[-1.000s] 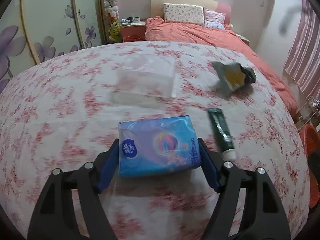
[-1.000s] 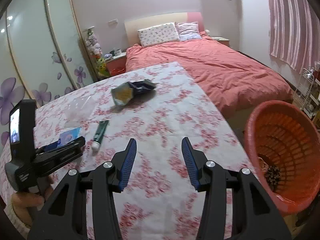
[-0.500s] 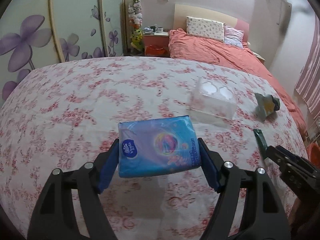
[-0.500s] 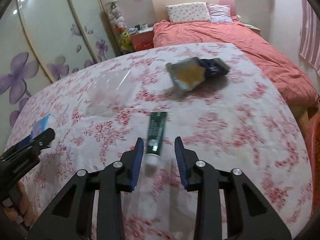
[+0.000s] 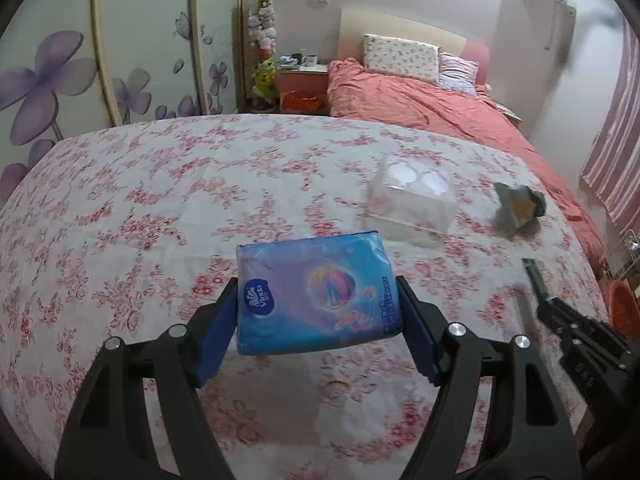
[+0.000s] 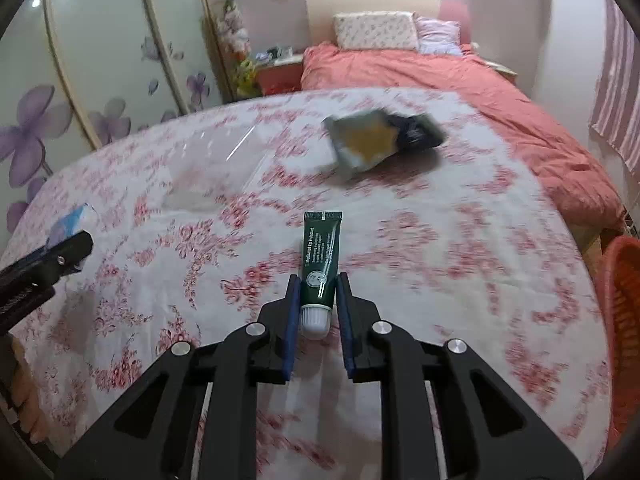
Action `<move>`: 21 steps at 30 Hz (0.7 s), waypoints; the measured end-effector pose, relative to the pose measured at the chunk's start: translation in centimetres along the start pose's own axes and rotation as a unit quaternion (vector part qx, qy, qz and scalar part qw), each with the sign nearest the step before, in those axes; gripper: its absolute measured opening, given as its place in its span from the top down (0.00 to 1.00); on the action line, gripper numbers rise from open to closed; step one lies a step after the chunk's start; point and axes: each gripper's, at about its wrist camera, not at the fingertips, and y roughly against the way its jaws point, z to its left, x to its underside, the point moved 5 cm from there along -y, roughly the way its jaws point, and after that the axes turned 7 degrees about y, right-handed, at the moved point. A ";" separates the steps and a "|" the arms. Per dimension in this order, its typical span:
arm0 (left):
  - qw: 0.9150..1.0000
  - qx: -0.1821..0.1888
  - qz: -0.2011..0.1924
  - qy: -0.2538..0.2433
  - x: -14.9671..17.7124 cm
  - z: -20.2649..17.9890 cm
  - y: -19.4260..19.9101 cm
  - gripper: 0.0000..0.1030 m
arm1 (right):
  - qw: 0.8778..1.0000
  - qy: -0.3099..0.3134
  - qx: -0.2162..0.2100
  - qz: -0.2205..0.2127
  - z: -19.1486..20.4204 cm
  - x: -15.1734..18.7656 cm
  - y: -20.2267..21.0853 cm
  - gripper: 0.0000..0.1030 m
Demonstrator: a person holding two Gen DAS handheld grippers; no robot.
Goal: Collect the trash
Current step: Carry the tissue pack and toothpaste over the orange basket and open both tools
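Left wrist view: our left gripper [image 5: 316, 320] sits low centre of the frame, its blue pads clamped on the two short sides of a blue tissue pack [image 5: 316, 294], which is held clear above the flowered cloth [image 5: 160, 200]. At the right edge we see the right gripper [image 5: 560, 320] side-on, nosed against the near end of a dark green tube [image 5: 536, 280]; we cannot read its jaws from here. Beyond, right of centre, lie a clear plastic box [image 5: 412, 196] and, further right, a crumpled snack wrapper [image 5: 520, 208]. Right wrist view: the tube [image 6: 322, 256] lies dead ahead of our right gripper [image 6: 318, 300], long axis running straight up the frame, in line with the fingers, white cap [image 6: 316, 318] nearest us and the crimped end far. The jaws are closing with the cap end between them; the pads flank the tube just above the cap, and we judge them touching or very nearly so. The right hand is plainly the nearer one; the left gripper [image 6: 64, 250] shows only at the left edge. The wrapper [image 6: 380, 140] sits upper centre, the clear box [image 6: 216, 168] faintly at upper left. An orange basket [image 6: 622, 320] stands at the right edge, off the cloth, the likely drop point. The room behind: a bed [image 6: 440, 76] with a coral cover, flower-painted wardrobe doors [image 6: 100, 60], a striped curtain [image 6: 620, 100].
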 end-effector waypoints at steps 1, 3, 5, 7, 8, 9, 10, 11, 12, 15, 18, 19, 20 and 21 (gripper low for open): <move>1.000 0.002 -0.001 -0.002 0.1 -0.3 0.2 0.30 | 1.000 -0.003 0.003 -0.008 -0.4 -0.1 0.6 0.82; 1.000 0.013 -0.004 -0.008 0.2 -1.5 0.8 0.30 | 0.999 -0.013 0.012 -0.030 -1.6 -0.2 2.4 0.82; 1.000 0.021 -0.007 -0.014 0.3 -2.4 1.4 0.30 | 0.998 -0.022 0.024 -0.053 -2.8 -0.2 4.3 0.82; 0.999 0.033 -0.010 -0.022 0.6 -3.6 2.2 0.30 | 0.997 -0.029 0.030 -0.066 -3.7 -0.2 5.5 0.82; 0.999 0.039 -0.012 -0.026 0.7 -4.2 2.5 0.30 | 0.996 -0.035 0.036 -0.078 -4.4 -0.1 6.5 0.82; 0.999 0.044 -0.013 -0.029 0.7 -4.6 2.8 0.30 | 0.995 -0.038 0.039 -0.084 -4.7 -0.1 7.0 0.82; 0.998 0.049 -0.014 -0.033 0.8 -5.1 3.1 0.30 | 0.994 -0.041 0.044 -0.093 -5.2 0.0 7.7 0.82; 0.998 0.056 -0.016 -0.038 0.9 -5.8 3.5 0.30 | 0.993 -0.043 0.050 -0.100 -5.5 0.1 8.3 0.82; 0.997 0.063 -0.017 -0.044 1.1 -6.5 3.9 0.30 | 0.992 -0.044 0.054 -0.104 -5.9 0.2 8.8 0.82; 0.995 0.081 -0.021 -0.056 1.5 -8.1 4.9 0.30 | 0.989 -0.048 0.071 -0.122 -6.9 0.5 10.3 0.82; 0.993 0.098 -0.026 -0.068 2.0 -9.8 5.9 0.30 | 0.986 -0.056 0.082 -0.136 -7.7 0.9 11.5 0.82; 0.992 0.104 -0.027 -0.073 2.2 -10.4 6.2 0.30 | 0.985 -0.059 0.085 -0.140 -7.9 1.0 11.7 0.82; 0.991 0.107 -0.028 -0.076 2.3 -10.8 6.5 0.30 | 0.984 -0.062 0.087 -0.145 -8.2 1.1 12.0 0.82; 0.990 0.112 -0.029 -0.079 2.4 -11.3 6.7 0.30 | 0.982 -0.067 0.089 -0.149 -8.6 1.3 12.3 0.82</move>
